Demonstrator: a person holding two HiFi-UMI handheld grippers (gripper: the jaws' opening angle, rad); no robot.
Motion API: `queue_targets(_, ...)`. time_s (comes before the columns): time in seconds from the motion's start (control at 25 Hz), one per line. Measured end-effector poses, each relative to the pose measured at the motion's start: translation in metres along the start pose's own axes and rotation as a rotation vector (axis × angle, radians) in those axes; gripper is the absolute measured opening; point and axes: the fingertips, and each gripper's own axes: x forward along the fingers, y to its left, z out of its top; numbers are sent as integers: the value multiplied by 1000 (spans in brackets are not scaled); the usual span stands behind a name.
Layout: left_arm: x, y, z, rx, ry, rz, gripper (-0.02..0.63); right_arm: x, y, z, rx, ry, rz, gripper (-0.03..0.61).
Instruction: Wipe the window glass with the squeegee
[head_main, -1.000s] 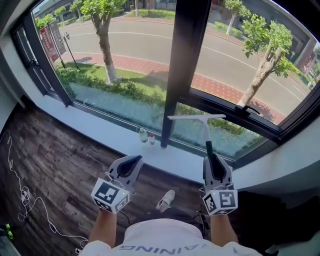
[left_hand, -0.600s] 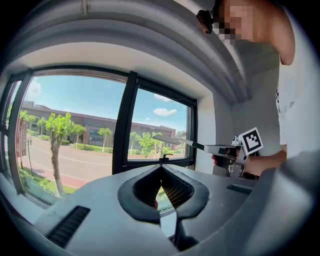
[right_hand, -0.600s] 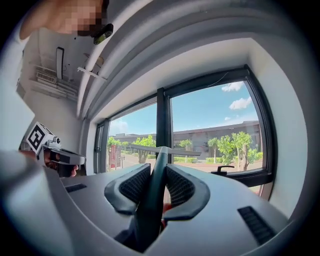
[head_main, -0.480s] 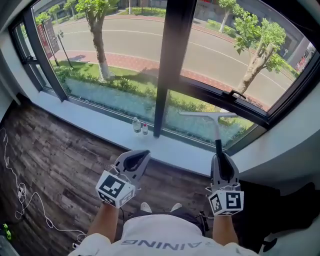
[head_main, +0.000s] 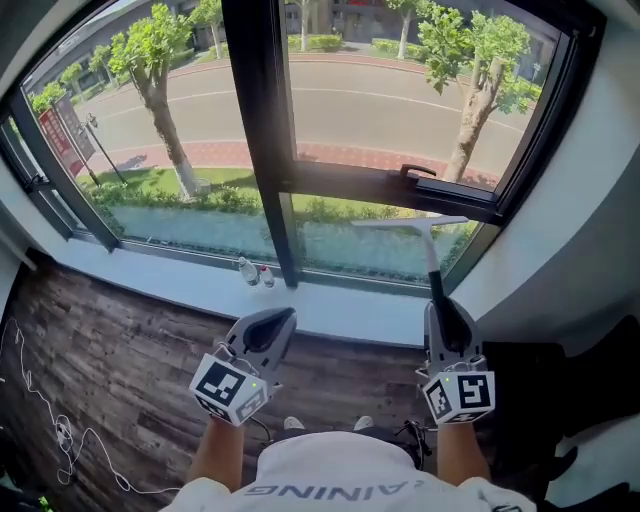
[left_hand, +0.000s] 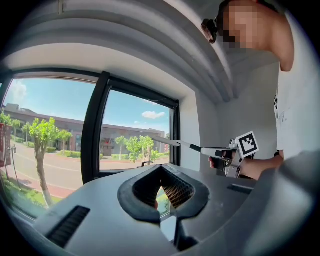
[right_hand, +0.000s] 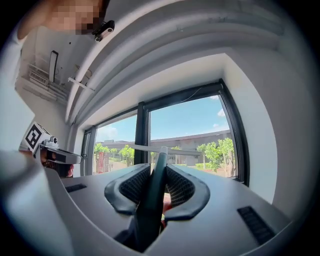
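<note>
Both forearms reach forward from the body, side by side and well apart. The marker cubes sit nearest the person and the jaws aim at the window. The right claw (head_main: 440, 308) points almost straight ahead and is pinched on the dark handle (right_hand: 150, 200) of the squeegee (head_main: 430, 245). In the right gripper view that handle runs up between the two pads, pressed from both sides. The left claw (head_main: 280, 318) leans inward toward the right one, short of the windowsill (head_main: 190, 285). Its jaws stand a little spread with nothing between them (greenery shows through the gap in the left gripper view).

The squeegee's long axis runs away from the person, from the right claw up toward the lower right pane (head_main: 340, 250), with a pale shaft beyond the dark handle. Its blade (head_main: 400, 222) lies crosswise at the far end, roughly level, making a T in front of that pane, just under the window's horizontal bar (head_main: 380, 185). Whether the blade touches the glass cannot be told. Seen from the left claw, the tool shows side-on, sticking out from the right claw toward the window.

Two small bottles (head_main: 256, 272) stand on the windowsill at the foot of the dark mullion (head_main: 262, 130), well to the left of the blade.
</note>
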Motion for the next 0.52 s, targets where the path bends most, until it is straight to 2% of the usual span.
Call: queue_targets(0.52, -20, 3, 8, 16, -4, 37, 18, -4, 21, 5, 5, -4, 37, 100)
